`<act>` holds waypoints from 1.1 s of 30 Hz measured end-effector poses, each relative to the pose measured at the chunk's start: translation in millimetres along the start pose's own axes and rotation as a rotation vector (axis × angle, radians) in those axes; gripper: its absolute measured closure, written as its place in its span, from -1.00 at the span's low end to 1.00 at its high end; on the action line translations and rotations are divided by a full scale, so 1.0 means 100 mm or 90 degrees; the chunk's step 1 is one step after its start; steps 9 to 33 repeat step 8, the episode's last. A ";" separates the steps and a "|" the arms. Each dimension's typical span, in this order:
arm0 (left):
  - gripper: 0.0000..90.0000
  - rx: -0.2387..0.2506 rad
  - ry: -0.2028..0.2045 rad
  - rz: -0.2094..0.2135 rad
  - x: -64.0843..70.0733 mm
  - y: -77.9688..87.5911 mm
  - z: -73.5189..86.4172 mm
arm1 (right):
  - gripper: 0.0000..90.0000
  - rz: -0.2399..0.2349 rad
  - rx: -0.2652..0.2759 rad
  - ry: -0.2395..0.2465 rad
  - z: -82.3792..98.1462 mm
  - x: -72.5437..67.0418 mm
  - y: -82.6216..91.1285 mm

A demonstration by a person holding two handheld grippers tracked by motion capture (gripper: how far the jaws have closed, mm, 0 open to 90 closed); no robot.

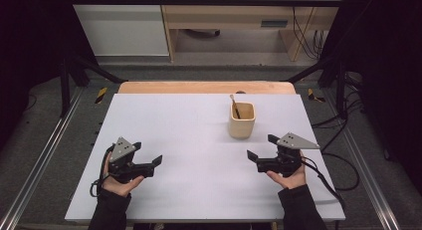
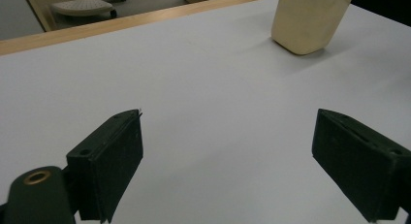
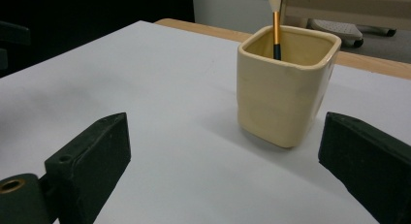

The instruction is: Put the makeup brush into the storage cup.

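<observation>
A cream square cup (image 1: 242, 122) stands upright on the white table top (image 1: 179, 125), right of the middle. A small brush (image 1: 234, 106) with a gold and black handle leans inside it, bristles up. My right gripper (image 1: 262, 146) is held low, just in front of the cup and slightly to its right, open and empty. In the right gripper view the cup (image 3: 281, 88) and brush (image 3: 276, 25) sit beyond the jaws of the right gripper (image 3: 225, 132), apart from them. My left gripper (image 1: 148, 154) rests at the front left, open. In the left gripper view its jaws (image 2: 228, 132) have only bare table between them, with the cup (image 2: 308, 20) far off.
A wooden strip (image 1: 199, 87) runs along the table's far edge. Black frame bars and cables (image 1: 343, 120) lie beside the table on the right. A wooden desk (image 1: 224, 21) stands on the floor behind.
</observation>
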State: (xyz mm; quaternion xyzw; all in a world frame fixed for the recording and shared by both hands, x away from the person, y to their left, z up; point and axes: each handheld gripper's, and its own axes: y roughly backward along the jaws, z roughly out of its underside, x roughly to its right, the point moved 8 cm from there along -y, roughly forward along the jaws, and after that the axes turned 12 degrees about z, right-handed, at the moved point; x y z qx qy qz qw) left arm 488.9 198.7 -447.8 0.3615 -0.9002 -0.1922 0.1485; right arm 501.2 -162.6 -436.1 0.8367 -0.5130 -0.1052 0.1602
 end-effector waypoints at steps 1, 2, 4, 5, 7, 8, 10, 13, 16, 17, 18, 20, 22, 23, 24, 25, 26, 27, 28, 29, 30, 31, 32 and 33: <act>-0.76 0.000 0.000 0.000 0.00 0.00 0.00 | -0.89 0.001 -0.001 -0.001 0.01 0.00 0.00; -0.77 -0.001 -0.001 0.000 0.00 0.00 0.00 | -0.89 0.003 -0.003 0.000 0.03 0.01 0.01; -0.77 -0.001 0.000 -0.001 0.00 0.00 0.00 | -0.89 0.002 -0.007 0.001 0.05 0.01 0.01; -0.77 0.000 0.001 -0.001 -0.01 0.00 0.00 | -0.89 0.002 -0.007 0.003 0.06 0.01 0.01; -0.77 0.000 0.001 -0.002 -0.01 0.00 0.00 | -0.90 0.001 -0.010 0.005 0.07 0.02 0.02; -0.77 0.000 0.001 -0.003 -0.02 0.01 0.00 | -0.90 0.002 -0.010 0.004 0.08 0.02 0.03; -0.77 0.000 0.001 -0.003 -0.02 0.01 0.00 | -0.90 0.002 -0.010 0.004 0.08 0.02 0.03; -0.77 0.000 0.001 -0.003 -0.02 0.01 0.00 | -0.90 0.002 -0.010 0.004 0.08 0.02 0.03; -0.77 0.000 0.001 -0.003 -0.02 0.01 0.00 | -0.90 0.002 -0.010 0.004 0.08 0.02 0.03; -0.77 0.000 0.001 -0.003 -0.02 0.01 0.00 | -0.90 0.002 -0.010 0.004 0.08 0.02 0.03; -0.77 0.000 0.001 -0.003 -0.02 0.01 0.00 | -0.90 0.002 -0.010 0.004 0.08 0.02 0.03; -0.77 0.000 0.001 -0.003 -0.02 0.01 0.00 | -0.90 0.002 -0.010 0.004 0.08 0.02 0.03; -0.77 0.000 0.001 -0.003 -0.02 0.01 0.00 | -0.90 0.002 -0.010 0.004 0.08 0.02 0.03; -0.77 0.000 0.001 -0.003 -0.02 0.01 0.00 | -0.90 0.002 -0.010 0.004 0.08 0.02 0.03; -0.77 0.000 0.001 -0.003 -0.02 0.01 0.00 | -0.90 0.002 -0.010 0.004 0.08 0.02 0.03; -0.77 0.000 0.001 -0.003 -0.02 0.01 0.00 | -0.90 0.002 -0.010 0.004 0.08 0.02 0.03; -0.77 0.000 0.001 -0.003 -0.02 0.01 0.00 | -0.90 0.002 -0.010 0.004 0.08 0.02 0.03; -0.77 0.000 0.001 -0.003 -0.02 0.01 0.00 | -0.90 0.002 -0.010 0.004 0.08 0.02 0.03; -0.77 0.000 0.001 -0.003 -0.02 0.01 0.00 | -0.90 0.002 -0.010 0.004 0.08 0.02 0.03; -0.77 0.000 0.001 -0.003 -0.02 0.01 0.00 | -0.90 0.002 -0.010 0.004 0.08 0.02 0.03; -0.77 0.000 0.001 -0.003 -0.02 0.01 0.00 | -0.90 0.002 -0.010 0.004 0.08 0.02 0.03; -0.77 0.000 0.001 -0.003 -0.02 0.01 0.00 | -0.90 0.002 -0.010 0.004 0.08 0.02 0.03; -0.77 0.000 0.001 -0.003 -0.02 0.01 0.00 | -0.90 0.002 -0.010 0.004 0.08 0.02 0.03; -0.77 0.000 0.001 -0.003 -0.02 0.01 0.00 | -0.90 0.002 -0.010 0.004 0.08 0.02 0.03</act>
